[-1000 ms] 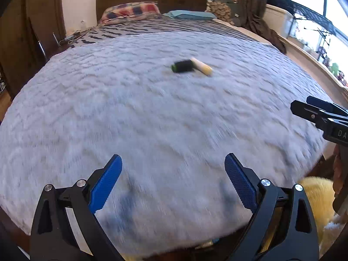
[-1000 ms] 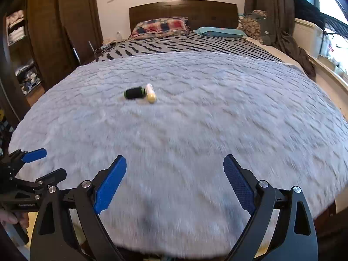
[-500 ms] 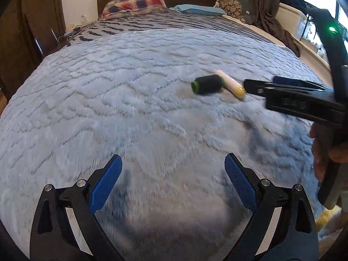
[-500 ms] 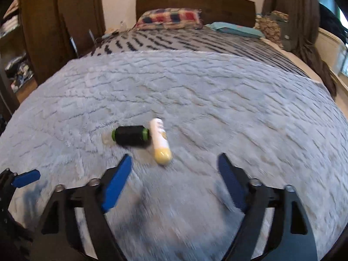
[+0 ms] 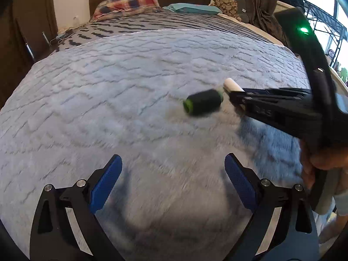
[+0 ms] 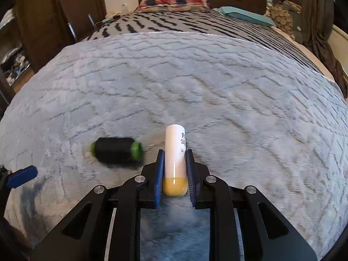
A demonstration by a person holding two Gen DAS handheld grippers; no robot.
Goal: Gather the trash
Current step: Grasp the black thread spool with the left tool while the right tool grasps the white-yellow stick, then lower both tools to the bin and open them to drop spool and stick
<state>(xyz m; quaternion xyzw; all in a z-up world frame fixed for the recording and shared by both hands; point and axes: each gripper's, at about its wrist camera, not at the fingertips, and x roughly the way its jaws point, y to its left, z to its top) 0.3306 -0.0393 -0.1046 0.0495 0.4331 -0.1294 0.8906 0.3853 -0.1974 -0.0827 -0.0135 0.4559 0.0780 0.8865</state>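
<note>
While my left tool (image 5: 171,182) hangs wide open and empty at lower centre of its view, the black spool (image 5: 203,105) lies crosswise at centre right on the bed (image 5: 108,87), beside my right tool (image 5: 238,100). Right view: that tool (image 6: 174,169) is clamped on the white tube (image 6: 175,150), lengthwise between its pads; the spool (image 6: 116,152) sits left.

1. The left gripper (image 5: 171,175) had a black, angular frame with triangular cut-outs and round silver screws at its joints.
2. Its fingers (image 5: 105,184) wore ridged blue pads.
3. The right gripper (image 6: 174,169) matched it: black frame, silver screws, blue pads (image 6: 159,171).
4. Its black body bore faint raised lettering and a glowing green light.
5. The right hand (image 5: 322,161) showed bare skin.
</note>
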